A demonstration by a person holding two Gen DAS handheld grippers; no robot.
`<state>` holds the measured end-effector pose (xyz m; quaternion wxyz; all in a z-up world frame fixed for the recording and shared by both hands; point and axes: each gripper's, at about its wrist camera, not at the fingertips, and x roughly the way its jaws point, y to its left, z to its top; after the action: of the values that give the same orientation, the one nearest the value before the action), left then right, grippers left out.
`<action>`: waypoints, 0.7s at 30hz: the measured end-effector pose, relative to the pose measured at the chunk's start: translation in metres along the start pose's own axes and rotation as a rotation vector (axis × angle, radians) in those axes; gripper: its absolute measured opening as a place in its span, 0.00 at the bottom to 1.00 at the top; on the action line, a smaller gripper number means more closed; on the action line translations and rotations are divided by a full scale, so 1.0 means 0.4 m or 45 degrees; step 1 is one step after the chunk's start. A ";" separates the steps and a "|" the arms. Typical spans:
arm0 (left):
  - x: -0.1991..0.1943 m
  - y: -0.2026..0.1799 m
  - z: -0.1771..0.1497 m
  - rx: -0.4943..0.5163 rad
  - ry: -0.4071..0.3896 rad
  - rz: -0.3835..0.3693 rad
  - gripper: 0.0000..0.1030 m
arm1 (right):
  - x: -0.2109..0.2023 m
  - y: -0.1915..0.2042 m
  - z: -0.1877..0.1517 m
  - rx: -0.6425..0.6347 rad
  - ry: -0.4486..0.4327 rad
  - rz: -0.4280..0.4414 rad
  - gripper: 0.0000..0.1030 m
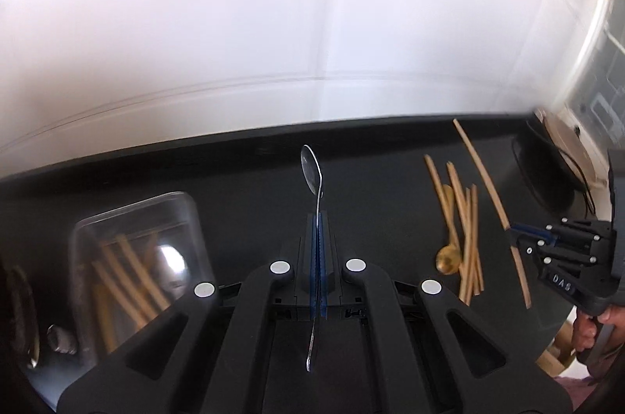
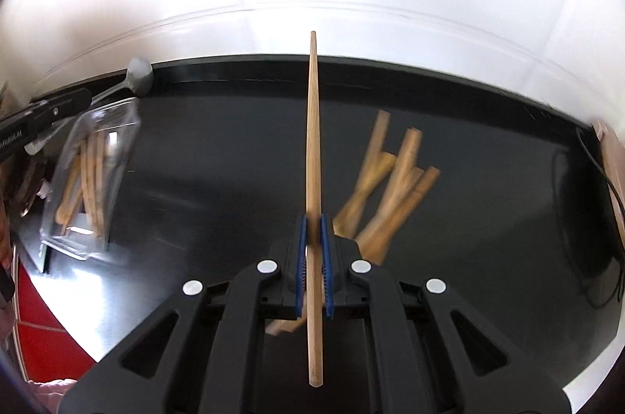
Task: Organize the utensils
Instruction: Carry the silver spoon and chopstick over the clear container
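Observation:
My left gripper [image 1: 318,218] is shut on a silver spoon [image 1: 311,168], held edge-on above the black table, bowl pointing away. My right gripper [image 2: 313,220] is shut on a wooden chopstick [image 2: 313,125] that points forward and up; it also shows in the left wrist view [image 1: 490,187], with the right gripper [image 1: 515,232] at the far right. A clear plastic container [image 1: 136,218] holding several wooden chopsticks sits at the left; it also shows in the right wrist view [image 2: 91,175]. A loose pile of chopsticks [image 1: 465,218] with a gold spoon [image 1: 447,259] lies on the table.
The black table [image 2: 218,179] ends at a white wall. A dark round object with a cable [image 1: 543,175] sits at the right end. The loose chopstick pile [image 2: 390,187] lies just right of my right gripper. The left gripper with its spoon [image 2: 136,76] shows at the far left.

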<state>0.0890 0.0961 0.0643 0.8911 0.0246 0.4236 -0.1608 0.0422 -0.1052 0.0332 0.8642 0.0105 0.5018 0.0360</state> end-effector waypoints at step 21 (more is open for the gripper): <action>-0.281 0.479 -0.124 -0.230 -0.079 0.175 0.00 | 0.015 0.684 0.110 -0.389 -0.035 0.295 0.08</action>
<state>0.0445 0.3163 0.1008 0.9112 -0.0320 0.4061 -0.0611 0.0693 0.1687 0.0647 0.8525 -0.0627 0.4743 0.2109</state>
